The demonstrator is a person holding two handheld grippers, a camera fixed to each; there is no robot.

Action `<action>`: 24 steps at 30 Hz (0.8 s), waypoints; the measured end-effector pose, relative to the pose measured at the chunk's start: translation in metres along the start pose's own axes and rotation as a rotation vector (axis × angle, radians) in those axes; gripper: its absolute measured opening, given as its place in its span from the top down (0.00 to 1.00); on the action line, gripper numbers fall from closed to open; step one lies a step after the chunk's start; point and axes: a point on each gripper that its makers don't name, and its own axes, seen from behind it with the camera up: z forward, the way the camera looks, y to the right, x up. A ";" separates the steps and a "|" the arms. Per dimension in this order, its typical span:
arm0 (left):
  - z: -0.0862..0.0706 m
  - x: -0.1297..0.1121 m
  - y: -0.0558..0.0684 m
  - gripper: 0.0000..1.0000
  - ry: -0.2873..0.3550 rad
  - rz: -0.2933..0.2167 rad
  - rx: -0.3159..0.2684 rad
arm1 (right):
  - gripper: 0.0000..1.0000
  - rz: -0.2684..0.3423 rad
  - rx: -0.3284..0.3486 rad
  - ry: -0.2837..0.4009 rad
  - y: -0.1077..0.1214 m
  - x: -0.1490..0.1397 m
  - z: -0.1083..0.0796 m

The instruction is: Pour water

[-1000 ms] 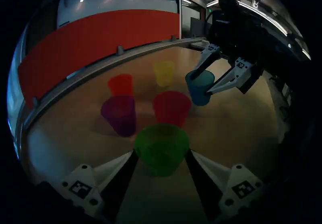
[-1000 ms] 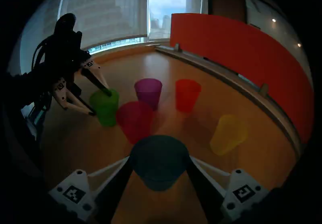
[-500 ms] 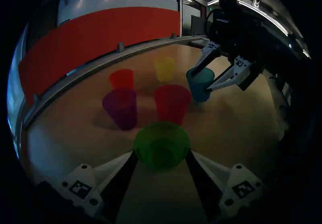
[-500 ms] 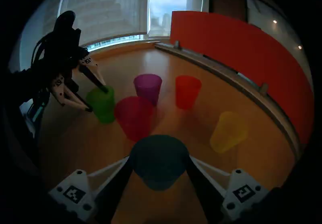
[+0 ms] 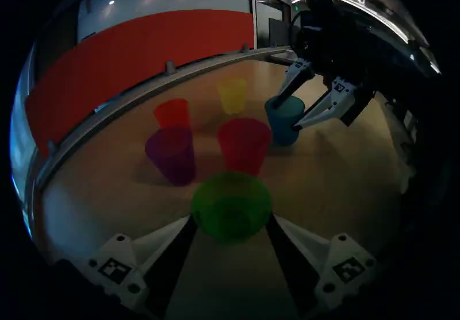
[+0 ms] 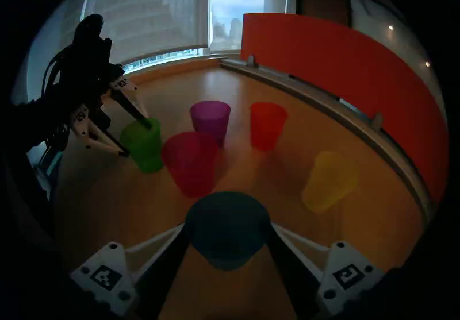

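Observation:
My left gripper (image 5: 231, 219) is shut on a green cup (image 5: 231, 205), held upright low in the left gripper view. My right gripper (image 6: 227, 234) is shut on a blue cup (image 6: 227, 229), also upright. Across the table, the right gripper (image 5: 286, 112) with the blue cup (image 5: 284, 119) appears in the left gripper view, and the left gripper (image 6: 133, 139) with the green cup (image 6: 144, 145) appears in the right gripper view. Between them stands a dark red cup (image 5: 244, 145) (image 6: 191, 162).
On the wooden table (image 5: 333, 170) stand a purple cup (image 5: 171, 153) (image 6: 210, 122), an orange-red cup (image 5: 172, 114) (image 6: 267, 124) and a yellow cup (image 5: 232, 95) (image 6: 329, 181). A red panel (image 5: 132, 50) (image 6: 356, 73) runs along the table's far edge. Windows (image 6: 172, 15) lie behind.
Both held cups have shifted slightly: the blue cup moved a little up and away in the left gripper view, and the green cup drifted left in the right gripper view.

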 end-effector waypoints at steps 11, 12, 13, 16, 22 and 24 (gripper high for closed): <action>0.003 -0.011 0.000 0.15 -0.055 0.003 0.009 | 0.08 0.004 -0.001 -0.017 -0.002 -0.012 -0.005; 0.002 -0.011 0.001 0.15 -0.056 -0.002 0.006 | 0.08 0.003 -0.001 -0.019 -0.002 -0.013 -0.006; 0.002 -0.013 0.001 0.15 -0.059 -0.006 0.008 | 0.08 0.001 -0.002 -0.021 -0.002 -0.014 -0.006; 0.002 -0.016 0.000 0.15 -0.070 -0.012 0.020 | 0.07 -0.002 -0.003 -0.025 -0.004 -0.017 -0.007; -0.002 -0.024 -0.003 0.15 -0.090 0.005 0.044 | 0.00 0.003 -0.008 -0.028 -0.005 -0.023 -0.012; -0.005 -0.027 -0.001 0.15 -0.093 0.007 0.044 | 0.00 0.005 -0.013 -0.027 -0.005 -0.025 -0.016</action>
